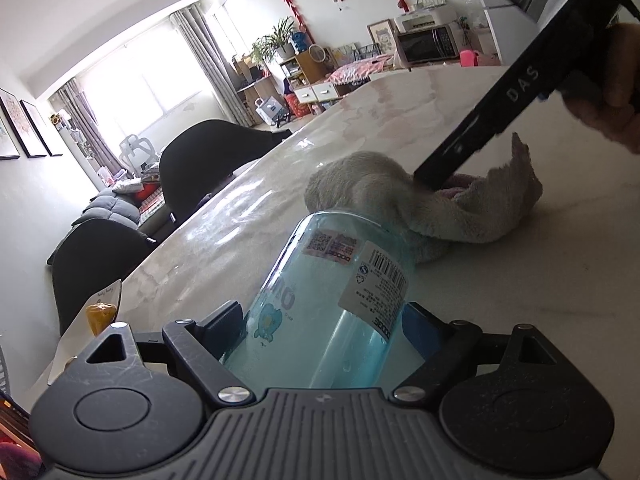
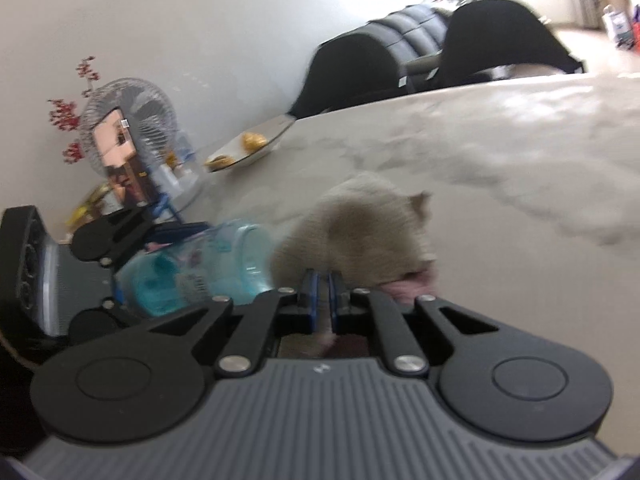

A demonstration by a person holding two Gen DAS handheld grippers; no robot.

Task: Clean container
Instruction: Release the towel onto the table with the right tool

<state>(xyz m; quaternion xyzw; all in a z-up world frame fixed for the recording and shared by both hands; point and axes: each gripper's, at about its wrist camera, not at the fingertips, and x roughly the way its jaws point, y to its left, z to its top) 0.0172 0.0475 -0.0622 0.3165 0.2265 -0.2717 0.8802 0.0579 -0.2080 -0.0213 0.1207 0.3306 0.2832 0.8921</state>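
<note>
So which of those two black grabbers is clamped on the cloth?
The right gripper: its jaws are shut on the grey fluffy cloth. The left gripper grips the clear blue plastic bottle instead.

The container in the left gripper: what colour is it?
Transparent light blue container, with white printed labels and a small cartoon figure; clearest in the left wrist view.

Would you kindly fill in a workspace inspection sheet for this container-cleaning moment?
Surface: pale marbled table, glossy.
Job's things: blue transparent container lying on its side, labels showing; grey-and-pink cloth bunched on the table at its far end.
Clutter: plate with yellow food at the table edge.
Grippers: left gripper clamps the container; right gripper is shut on the cloth.
Cables: nothing seen.
Surroundings: black chairs, fan, microwave, curtained window.
</note>
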